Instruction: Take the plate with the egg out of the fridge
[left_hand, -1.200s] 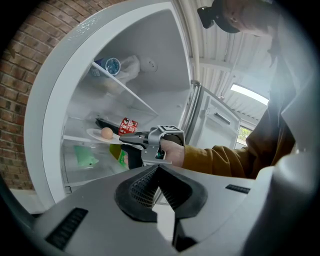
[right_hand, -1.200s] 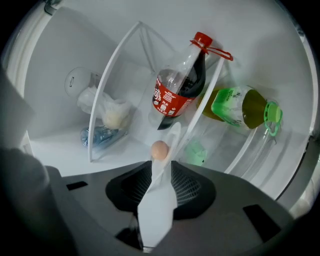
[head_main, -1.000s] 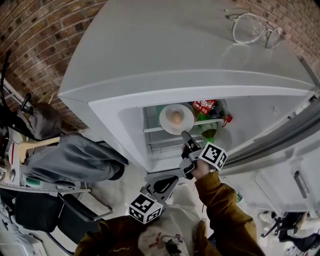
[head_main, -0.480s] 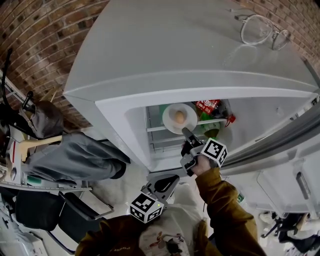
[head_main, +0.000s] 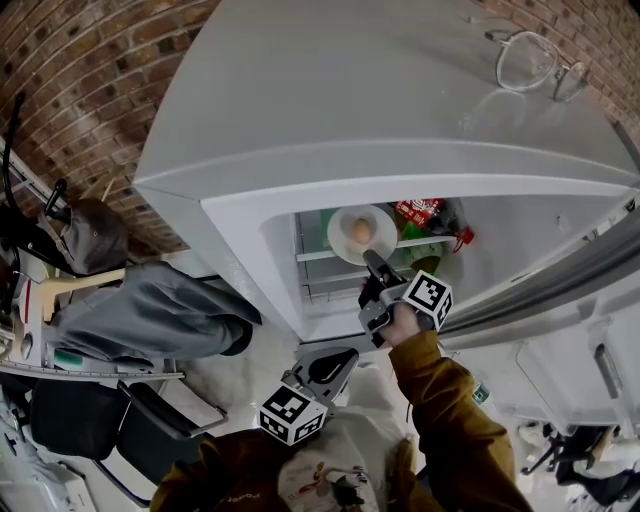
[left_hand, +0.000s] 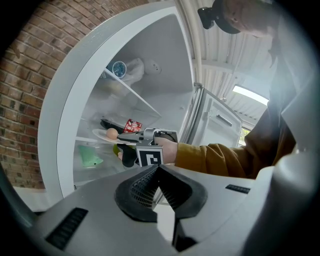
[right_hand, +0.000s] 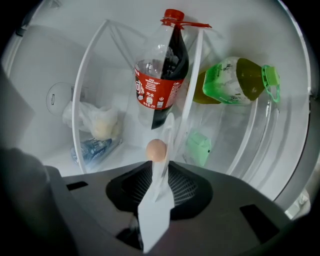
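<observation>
A white plate (head_main: 347, 240) with a brown egg (head_main: 361, 231) on it sits at the front of a shelf inside the open fridge (head_main: 300, 150). My right gripper (head_main: 375, 272) is shut on the plate's near rim. In the right gripper view the plate (right_hand: 156, 210) shows edge-on between the jaws, with the egg (right_hand: 156, 149) just past them. My left gripper (head_main: 335, 368) hangs low outside the fridge, shut (left_hand: 159, 167) on nothing. From there I see the plate (left_hand: 102, 136) and the egg (left_hand: 112, 133) level in the right gripper.
A cola bottle (right_hand: 162, 70), a green bottle (right_hand: 235, 82), a small green box (right_hand: 199, 147) and a plastic bag (right_hand: 95, 122) lie behind the plate. Glasses (head_main: 535, 65) rest on the fridge top. The open door (head_main: 560, 290) stands to the right, a chair with clothes (head_main: 150, 315) to the left.
The right gripper stays clamped on the plate's rim and has shifted only slightly. The left gripper has not moved.
</observation>
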